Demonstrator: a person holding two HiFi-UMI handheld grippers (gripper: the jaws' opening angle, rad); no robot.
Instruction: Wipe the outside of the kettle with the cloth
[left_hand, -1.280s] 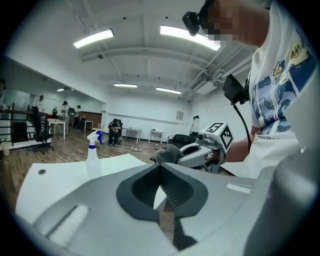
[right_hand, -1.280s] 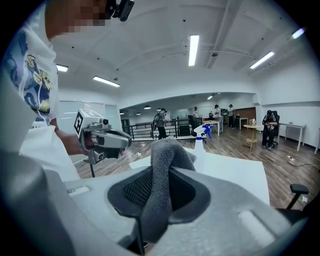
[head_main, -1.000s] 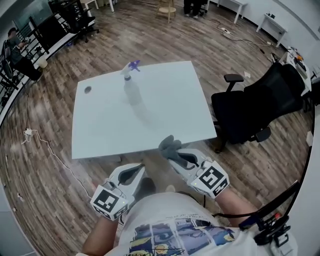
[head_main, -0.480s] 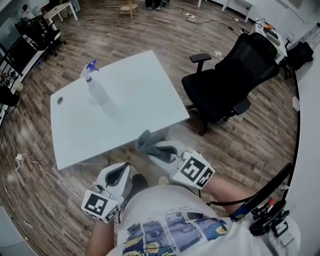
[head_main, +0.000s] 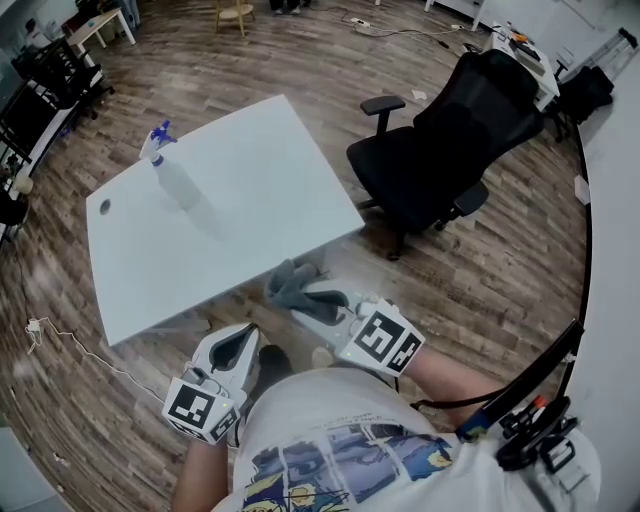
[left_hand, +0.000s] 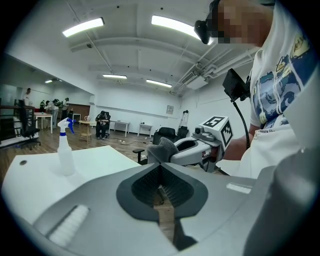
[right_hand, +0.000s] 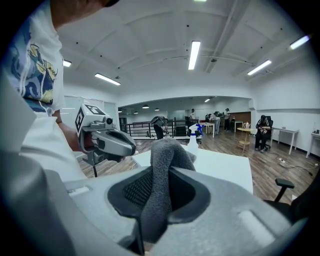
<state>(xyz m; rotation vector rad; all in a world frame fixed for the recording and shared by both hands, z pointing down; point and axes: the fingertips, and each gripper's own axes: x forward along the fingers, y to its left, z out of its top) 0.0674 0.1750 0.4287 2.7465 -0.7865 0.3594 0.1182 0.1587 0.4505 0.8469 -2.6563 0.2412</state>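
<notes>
No kettle shows in any view. A grey cloth hangs bunched from my right gripper, which is shut on it just off the near edge of the white table. In the right gripper view the cloth fills the gap between the jaws and sticks up past them. My left gripper is low by the person's body, left of the right one, with its jaws shut on nothing. The left gripper view shows the right gripper with the cloth at its tip.
A clear spray bottle with a blue head stands upright at the table's far left; it also shows as the spray bottle. A black office chair stands right of the table on the wooden floor. People and desks are far off in the room.
The head view has swung: table and bottle now sit further left, the chair nearer the middle. Both grippers stay close to the body, the cloth still held in the right one.
</notes>
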